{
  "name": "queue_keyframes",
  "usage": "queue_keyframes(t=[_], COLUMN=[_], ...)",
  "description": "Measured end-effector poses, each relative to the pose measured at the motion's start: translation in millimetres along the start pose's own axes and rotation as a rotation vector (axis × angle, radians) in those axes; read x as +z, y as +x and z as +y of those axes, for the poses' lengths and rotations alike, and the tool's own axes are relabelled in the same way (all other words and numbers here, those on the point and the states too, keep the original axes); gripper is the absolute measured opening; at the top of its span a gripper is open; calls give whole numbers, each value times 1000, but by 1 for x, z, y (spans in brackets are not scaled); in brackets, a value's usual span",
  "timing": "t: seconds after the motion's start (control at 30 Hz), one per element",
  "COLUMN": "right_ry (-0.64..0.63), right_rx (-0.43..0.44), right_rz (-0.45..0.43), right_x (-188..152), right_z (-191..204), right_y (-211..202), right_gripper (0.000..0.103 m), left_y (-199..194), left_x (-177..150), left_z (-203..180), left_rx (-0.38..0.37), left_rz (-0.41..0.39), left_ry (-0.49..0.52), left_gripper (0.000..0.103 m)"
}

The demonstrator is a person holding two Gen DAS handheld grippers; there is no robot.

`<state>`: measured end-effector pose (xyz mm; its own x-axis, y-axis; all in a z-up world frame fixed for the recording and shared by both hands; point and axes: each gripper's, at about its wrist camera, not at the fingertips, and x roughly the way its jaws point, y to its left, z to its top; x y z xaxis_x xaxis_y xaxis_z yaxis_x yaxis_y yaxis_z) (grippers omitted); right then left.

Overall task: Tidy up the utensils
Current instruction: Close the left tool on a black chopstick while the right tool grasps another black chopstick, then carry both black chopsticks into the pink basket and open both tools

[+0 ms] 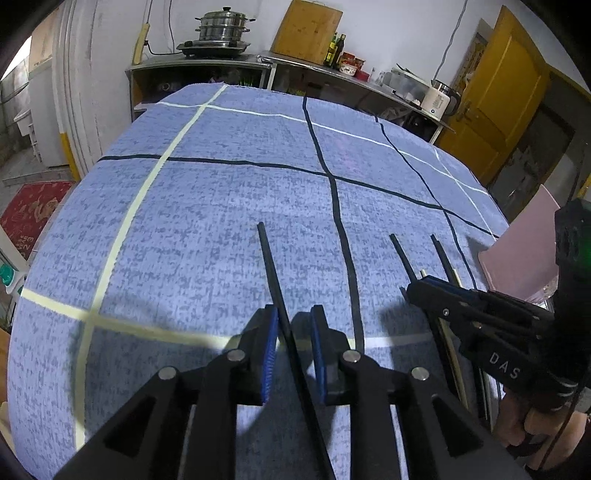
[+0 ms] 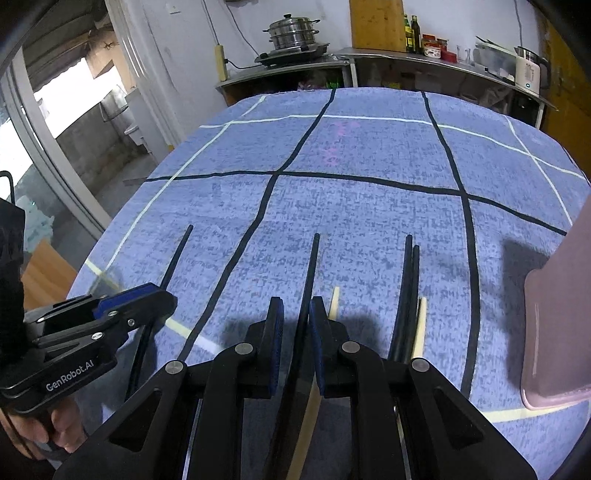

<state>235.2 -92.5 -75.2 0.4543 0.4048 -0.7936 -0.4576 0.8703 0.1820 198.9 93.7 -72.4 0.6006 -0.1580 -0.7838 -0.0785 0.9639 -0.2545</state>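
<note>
On the blue checked cloth (image 1: pixel 221 229) lie several chopsticks, tips pointing away. One black chopstick (image 1: pixel 269 258) runs between the blue pads (image 1: pixel 271 354) of my left gripper (image 1: pixel 294 314); it lies against the left pad with a gap to the right pad, so the jaws are open. My right gripper (image 2: pixel 297 306) straddles another black chopstick (image 2: pixel 314 266), which sits close to the right pad and clear of the left; it is open too. A pale wooden chopstick (image 2: pixel 334 302) passes under its right finger. Two black chopsticks (image 2: pixel 410 280) and a second pale one (image 2: pixel 421 317) lie further right.
A pink flat container (image 2: pixel 554 314) stands at the table's right edge, also in the left wrist view (image 1: pixel 517 251). The two grippers work side by side, a hand's width apart. Beyond the table's far edge are a steel counter with a steamer pot (image 1: pixel 221 26) and a kettle (image 1: pixel 439 99).
</note>
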Motion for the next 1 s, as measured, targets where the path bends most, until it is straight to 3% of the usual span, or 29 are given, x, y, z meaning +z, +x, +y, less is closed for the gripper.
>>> queue_keyframes(t=[0.1, 0.17, 0.23, 0.4, 1.0], right_ry=[-15, -1, 1, 5, 2], right_rx=[-24, -9, 1, 31, 71], right_rz=[8, 17, 13, -35, -302], right_x=[1, 3, 3, 4, 6], right_z=[3, 2, 2, 7, 19], right_y=[0, 0, -3, -28, -167], right_gripper=[7, 7, 6, 6, 5], left_y=[3, 3, 3, -7, -130], left_x=[4, 3, 3, 4, 17], left_z=[-1, -5, -6, -3, -44], left_rx=[8, 27, 47, 22, -91], left_rz=[5, 6, 8, 0, -200], left_ry=[6, 24, 32, 11, 92], left_gripper=[19, 18, 9, 7, 6])
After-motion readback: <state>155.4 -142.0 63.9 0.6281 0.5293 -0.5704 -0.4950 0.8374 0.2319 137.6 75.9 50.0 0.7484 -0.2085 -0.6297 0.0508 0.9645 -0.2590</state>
